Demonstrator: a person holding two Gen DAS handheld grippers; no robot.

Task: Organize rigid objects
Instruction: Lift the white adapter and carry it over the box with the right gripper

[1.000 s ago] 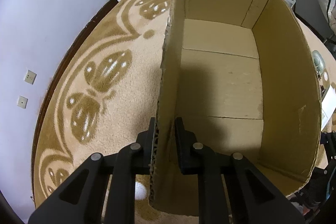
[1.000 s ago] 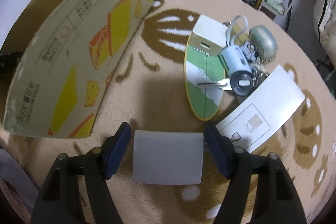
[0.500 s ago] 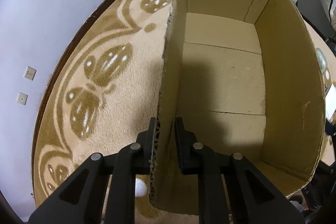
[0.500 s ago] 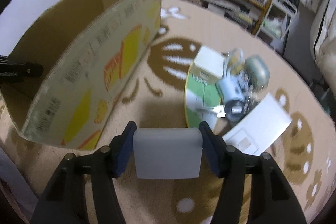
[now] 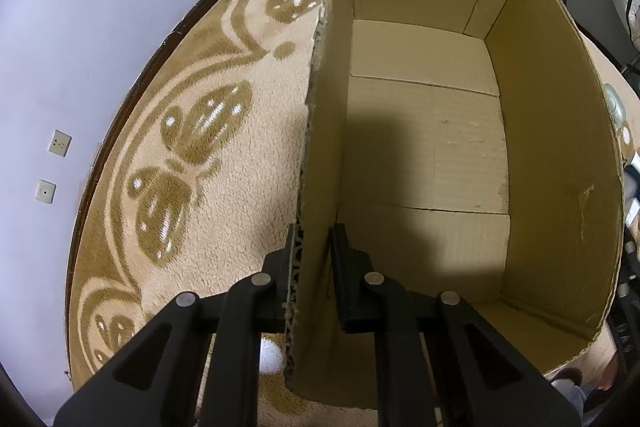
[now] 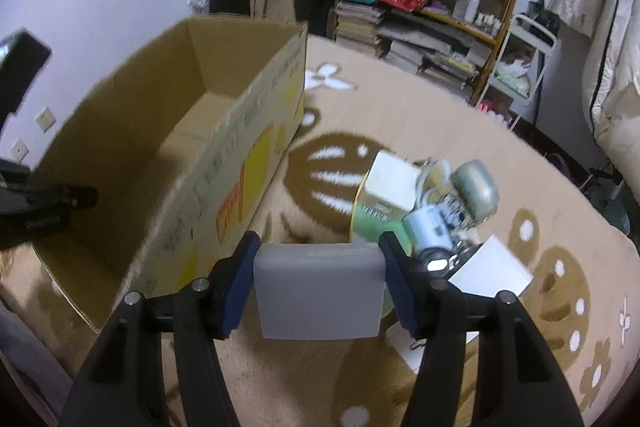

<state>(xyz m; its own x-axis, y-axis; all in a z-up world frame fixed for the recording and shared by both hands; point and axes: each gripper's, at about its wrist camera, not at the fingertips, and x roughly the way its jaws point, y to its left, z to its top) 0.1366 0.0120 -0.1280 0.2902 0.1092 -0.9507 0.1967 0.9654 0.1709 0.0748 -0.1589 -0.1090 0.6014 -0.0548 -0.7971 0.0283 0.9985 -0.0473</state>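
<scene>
The left gripper (image 5: 314,267) pinches the near end of the left wall of an open cardboard box (image 5: 424,131), one finger outside against the corrugated edge and one inside, jaws pressed onto the wall. The box stands on a beige rug (image 5: 224,163) with brown butterfly patterns; its inside shows only bare cardboard flaps. Left of the rug a pale wall carries two wall sockets (image 5: 52,167).

In the right wrist view the right gripper (image 6: 318,283) holds a grey translucent rectangular block (image 6: 318,291), its blue-padded fingers (image 6: 236,287) clamped on the block's left and right sides, lifted above the rug. The box lies to the left of it, its printed yellow and orange outer side facing the gripper, and the left gripper's black body shows at the far left edge. To the right, on the rug, sits a cluster of items, blurred: a white cube-shaped box (image 6: 390,181), a green and white oval board (image 6: 372,223) under it, a pale blue cylindrical object (image 6: 426,231), a grey-green rounded device (image 6: 476,189) and a white card (image 6: 490,271). Beyond, a wooden shelf (image 6: 452,11) holds bags, bottles and stacked books
</scene>
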